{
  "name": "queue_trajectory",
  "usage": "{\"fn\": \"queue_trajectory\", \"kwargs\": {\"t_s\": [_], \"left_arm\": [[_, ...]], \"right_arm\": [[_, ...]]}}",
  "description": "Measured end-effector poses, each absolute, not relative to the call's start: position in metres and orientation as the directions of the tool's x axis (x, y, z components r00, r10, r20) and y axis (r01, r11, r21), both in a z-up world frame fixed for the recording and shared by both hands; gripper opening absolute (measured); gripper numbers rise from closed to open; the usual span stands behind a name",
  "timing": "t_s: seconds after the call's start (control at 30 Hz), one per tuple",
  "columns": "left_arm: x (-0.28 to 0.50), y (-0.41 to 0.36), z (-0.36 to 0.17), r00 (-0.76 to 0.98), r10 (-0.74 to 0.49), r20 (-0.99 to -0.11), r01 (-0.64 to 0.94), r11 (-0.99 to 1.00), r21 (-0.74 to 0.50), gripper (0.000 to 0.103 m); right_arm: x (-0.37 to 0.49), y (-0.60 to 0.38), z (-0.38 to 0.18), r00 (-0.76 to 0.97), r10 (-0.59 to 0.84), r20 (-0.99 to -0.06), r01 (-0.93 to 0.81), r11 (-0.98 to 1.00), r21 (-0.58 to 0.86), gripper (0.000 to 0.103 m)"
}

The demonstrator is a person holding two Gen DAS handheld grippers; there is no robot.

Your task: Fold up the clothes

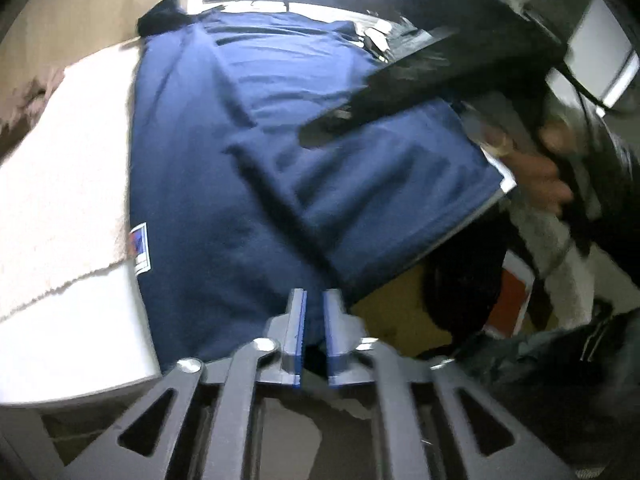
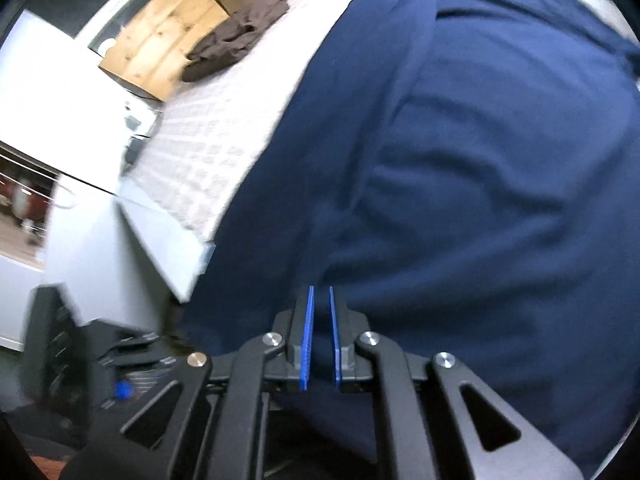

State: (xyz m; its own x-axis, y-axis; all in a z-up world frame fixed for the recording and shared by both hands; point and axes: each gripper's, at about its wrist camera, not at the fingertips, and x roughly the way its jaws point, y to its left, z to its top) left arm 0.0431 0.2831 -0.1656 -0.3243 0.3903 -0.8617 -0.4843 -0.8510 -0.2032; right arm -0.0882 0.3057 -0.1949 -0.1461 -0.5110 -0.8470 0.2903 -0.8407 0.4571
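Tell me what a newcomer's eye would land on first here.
The navy garment dominates both views, spread across the white bed with its near end draping over the edge. Both grippers sit at that near end, left and right, jaws nearly closed. A crumpled brown garment lies at the bed's far end.

White towel-like cover (image 2: pixel 200 152) over the table; wooden panel (image 2: pixel 160 40) behind; possibly a blue-capped bottle (image 2: pixel 123 390) below, blurred
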Motion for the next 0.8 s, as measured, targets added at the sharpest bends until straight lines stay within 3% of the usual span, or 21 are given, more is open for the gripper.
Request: {"fn": "queue_trajectory", "kwargs": {"t_s": [0.03, 0.07, 0.17, 0.2, 0.27, 0.57, 0.8], "left_arm": [[0.043, 0.292, -0.166, -0.332, 0.384, -0.861, -0.501, -0.846, -0.184, 0.041], [0.042, 0.301, -0.167, -0.341, 0.378, -0.861, -0.517, -0.84, -0.165, 0.043], [0.033, 0.312, -0.179, -0.352, 0.292, -0.89, -0.485, -0.87, -0.093, 0.041], [0.03, 0.315, -0.184, -0.353, 0.258, -0.899, -0.47, -0.88, -0.068, 0.035], [0.025, 0.308, -0.183, -0.365, 0.258, -0.895, -0.435, -0.897, -0.081, 0.003], [0.02, 0.234, -0.156, -0.404, 0.315, -0.859, -0.119, -0.949, -0.292, 0.001], [0.027, 0.211, -0.16, -0.432, 0.244, -0.868, 0.03, -0.958, -0.284, 0.001]], "right_arm": [[-0.091, 0.306, -0.194, -0.15, -0.498, -0.854, 0.295, -0.847, 0.442, 0.009], [-0.093, 0.306, -0.193, -0.153, -0.485, -0.861, 0.3, -0.853, 0.427, 0.009], [-0.101, 0.306, -0.191, -0.164, -0.445, -0.88, 0.315, -0.869, 0.381, 0.026], [-0.104, 0.306, -0.19, -0.168, -0.432, -0.886, 0.32, -0.874, 0.365, 0.03], [-0.115, 0.309, -0.187, -0.179, -0.435, -0.882, 0.339, -0.869, 0.36, 0.033], [-0.212, 0.305, -0.196, -0.164, -0.469, -0.868, 0.43, -0.826, 0.365, 0.033], [-0.242, 0.292, -0.21, -0.102, -0.504, -0.858, 0.438, -0.797, 0.416, 0.036]]}}
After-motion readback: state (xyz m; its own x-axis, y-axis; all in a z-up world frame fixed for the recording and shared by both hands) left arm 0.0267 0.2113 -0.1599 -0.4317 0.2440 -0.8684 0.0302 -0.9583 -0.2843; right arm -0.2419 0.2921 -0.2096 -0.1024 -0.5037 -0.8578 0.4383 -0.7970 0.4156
